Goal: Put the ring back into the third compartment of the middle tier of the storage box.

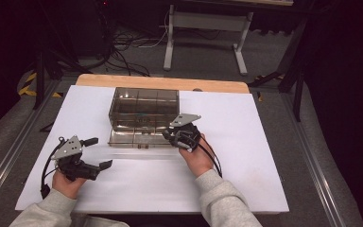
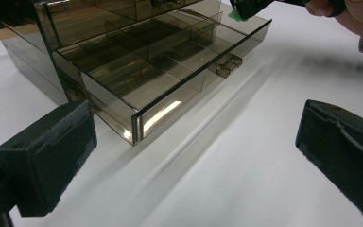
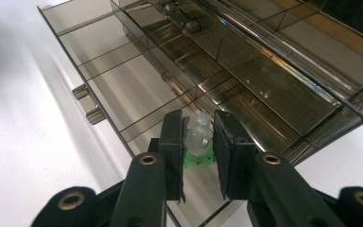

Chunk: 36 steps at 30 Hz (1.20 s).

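A smoky see-through drawer box (image 1: pixel 144 106) stands mid-table, its bottom drawer (image 1: pixel 137 137) pulled out toward me. The drawer (image 3: pixel 123 71) is split into several empty compartments. My right gripper (image 3: pixel 198 142) hovers over the drawer's right end, shut on a small clear part with a green base (image 3: pixel 199 144). In the high view the right gripper (image 1: pixel 172 135) sits at the drawer's right front corner. My left gripper (image 1: pixel 99 152) rests low at the left of the table, wide open with nothing between its pads (image 2: pixel 47 161). It faces the drawer's corner (image 2: pixel 134 127).
White table top (image 1: pixel 246 156) with a wooden strip (image 1: pixel 160 82) along its far edge. The drawer handle (image 2: pixel 229 65) sticks out toward me. Beyond the table are a desk frame (image 1: pixel 205 33) and floor cables (image 1: pixel 127 47). Bare white surface lies between the two grippers.
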Each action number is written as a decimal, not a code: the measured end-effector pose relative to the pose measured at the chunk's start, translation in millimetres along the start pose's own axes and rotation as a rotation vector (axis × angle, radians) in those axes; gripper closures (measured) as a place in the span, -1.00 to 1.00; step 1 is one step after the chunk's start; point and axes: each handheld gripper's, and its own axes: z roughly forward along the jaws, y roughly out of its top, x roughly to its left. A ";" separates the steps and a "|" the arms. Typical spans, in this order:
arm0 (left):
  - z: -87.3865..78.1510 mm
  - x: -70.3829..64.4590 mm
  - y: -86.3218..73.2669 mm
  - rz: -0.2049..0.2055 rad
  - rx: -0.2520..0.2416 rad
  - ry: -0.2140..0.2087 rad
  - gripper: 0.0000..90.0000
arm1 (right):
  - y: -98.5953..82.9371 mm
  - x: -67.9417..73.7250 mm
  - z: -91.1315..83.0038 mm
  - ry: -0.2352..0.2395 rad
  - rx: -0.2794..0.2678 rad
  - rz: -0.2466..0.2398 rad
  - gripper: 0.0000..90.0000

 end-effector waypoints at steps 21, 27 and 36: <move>0.1 0.0 0.0 0.000 -0.001 0.000 -0.99 | -0.2 -3.2 14.0 -0.011 0.023 0.007 0.65; 0.1 -0.1 -0.1 -0.001 0.001 -0.001 -0.99 | -1.1 -3.2 17.6 -0.015 0.034 0.003 0.65; 0.4 -0.3 -0.1 -0.002 0.002 -0.002 -0.99 | -2.6 -4.1 22.6 -0.024 0.044 0.007 0.65</move>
